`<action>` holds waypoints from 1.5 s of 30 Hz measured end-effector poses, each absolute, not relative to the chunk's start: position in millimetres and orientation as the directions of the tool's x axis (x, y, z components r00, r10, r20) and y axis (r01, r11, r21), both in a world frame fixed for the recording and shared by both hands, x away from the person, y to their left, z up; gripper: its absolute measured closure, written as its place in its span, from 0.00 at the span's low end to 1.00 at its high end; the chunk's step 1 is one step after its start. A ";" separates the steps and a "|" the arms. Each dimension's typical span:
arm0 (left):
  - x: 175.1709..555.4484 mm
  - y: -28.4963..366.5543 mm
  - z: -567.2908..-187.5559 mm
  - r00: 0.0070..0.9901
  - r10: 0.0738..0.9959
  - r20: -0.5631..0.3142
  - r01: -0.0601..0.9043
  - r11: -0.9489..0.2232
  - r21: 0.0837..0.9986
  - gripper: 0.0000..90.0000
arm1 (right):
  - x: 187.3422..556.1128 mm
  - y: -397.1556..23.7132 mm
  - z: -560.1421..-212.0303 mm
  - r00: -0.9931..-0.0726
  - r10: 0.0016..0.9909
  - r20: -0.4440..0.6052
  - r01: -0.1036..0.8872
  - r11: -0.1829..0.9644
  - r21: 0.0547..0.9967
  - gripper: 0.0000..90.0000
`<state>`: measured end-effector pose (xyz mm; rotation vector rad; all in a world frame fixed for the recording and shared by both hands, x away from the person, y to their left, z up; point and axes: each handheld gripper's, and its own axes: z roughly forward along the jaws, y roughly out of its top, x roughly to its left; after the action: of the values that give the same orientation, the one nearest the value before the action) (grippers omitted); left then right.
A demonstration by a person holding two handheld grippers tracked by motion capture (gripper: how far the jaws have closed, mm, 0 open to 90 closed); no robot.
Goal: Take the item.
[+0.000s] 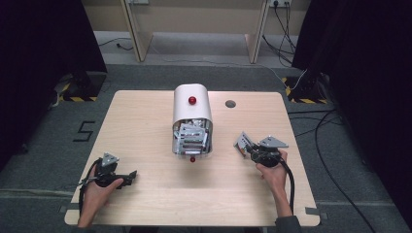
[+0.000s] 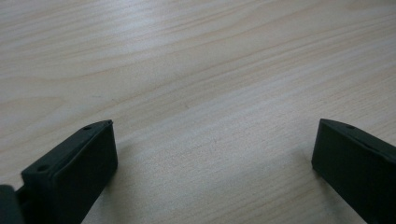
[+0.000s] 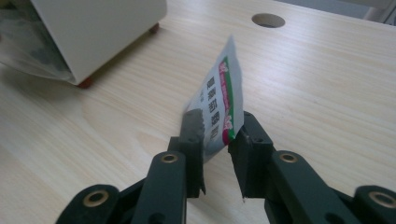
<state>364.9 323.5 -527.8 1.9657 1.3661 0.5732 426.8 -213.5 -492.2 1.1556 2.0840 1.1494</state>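
1. Sachet (image 3: 224, 100): we have it standing on edge between the right gripper's (image 3: 217, 137) jaws, which are only slightly parted, the pads loose or barely touching its lower end.
2. We judge it light, thin, floppy and slick; take it at a flat sealed edge.
3. It sits at four o'clock from the white container (image 1: 192, 116), well apart.
4. Our left gripper (image 2: 212, 154) stands wide open, empty, over the table (image 2: 196, 70).
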 end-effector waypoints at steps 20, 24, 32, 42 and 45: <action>364.9 323.5 -527.8 0.356 0.934 -0.018 0.641 -0.230 0.732 0.00 | 434.0 -219.3 -505.6 -0.441 0.895 -0.072 0.498 0.310 0.810 0.60; 364.9 323.5 -527.8 0.356 0.934 -0.019 0.641 -0.230 0.732 0.00 | 434.2 -219.4 -506.1 -0.428 0.901 -0.077 0.507 0.310 0.804 0.58; 364.9 323.4 -527.9 0.356 0.934 -0.019 0.641 -0.230 0.732 0.00 | 430.2 -216.8 -496.1 -0.425 0.903 -0.059 0.485 0.282 0.828 0.53; 364.9 323.5 -527.8 0.356 0.934 -0.018 0.642 -0.230 0.732 0.00 | 421.5 -206.0 -482.4 -0.451 0.892 -0.020 0.474 0.259 0.842 0.44; 364.9 323.4 -527.8 0.356 0.934 -0.018 0.642 -0.230 0.732 0.00 | 418.9 -203.7 -479.8 -0.457 0.889 -0.013 0.475 0.257 0.842 0.42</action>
<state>364.9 323.4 -527.8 1.9659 1.3667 0.5731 418.9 -203.7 -479.8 1.2345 2.0388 1.1039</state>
